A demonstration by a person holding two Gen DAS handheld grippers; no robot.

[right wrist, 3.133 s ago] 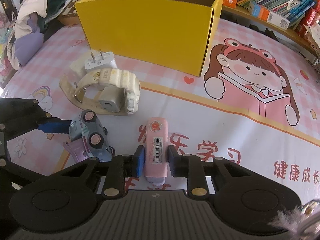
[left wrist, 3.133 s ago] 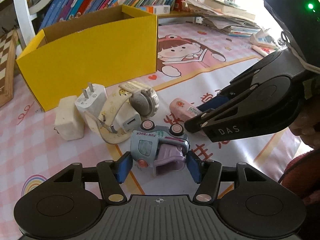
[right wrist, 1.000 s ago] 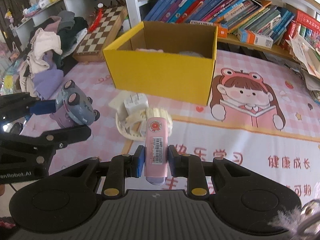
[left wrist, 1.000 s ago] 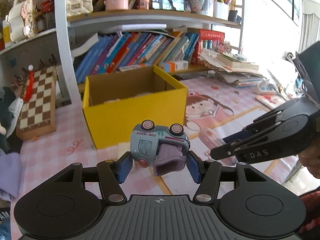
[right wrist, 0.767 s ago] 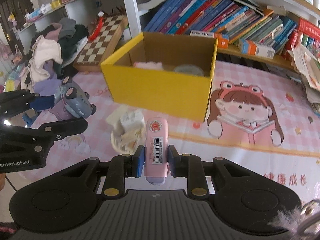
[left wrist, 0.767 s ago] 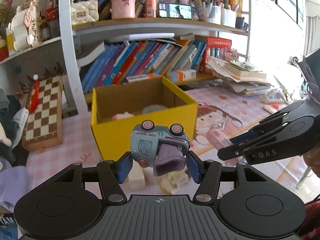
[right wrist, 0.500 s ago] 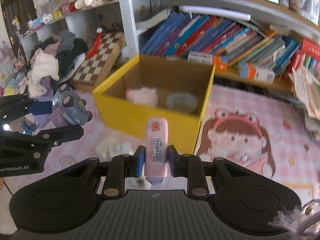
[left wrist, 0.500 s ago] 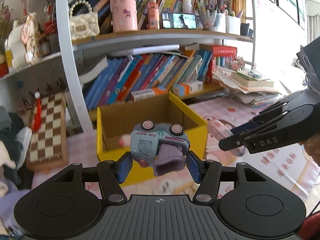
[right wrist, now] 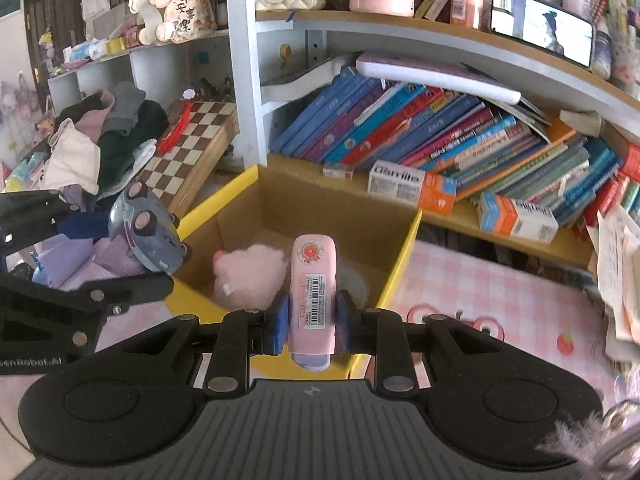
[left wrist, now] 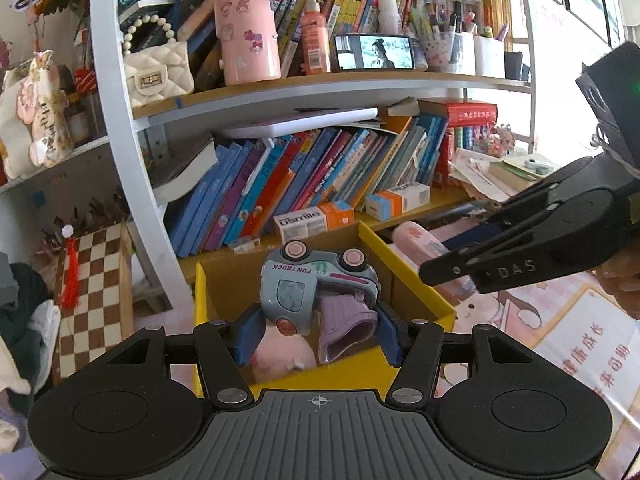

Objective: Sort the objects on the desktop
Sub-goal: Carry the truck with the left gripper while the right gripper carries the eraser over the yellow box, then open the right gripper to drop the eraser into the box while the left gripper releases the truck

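Left wrist view: our left gripper [left wrist: 318, 330] clamps a glossy grey-blue toy truck [left wrist: 316, 286], upside down with its lilac hopper hanging, above the open yellow cardboard box [left wrist: 412, 292]. Our right gripper [right wrist: 310, 320] pinches a smooth, rounded pink tube [right wrist: 313, 296] over the same box. A fuzzy pink plush [right wrist: 248, 276] lies inside. Slanted books [right wrist: 400, 136] and a checkered chessboard [right wrist: 188, 148] crowd behind.
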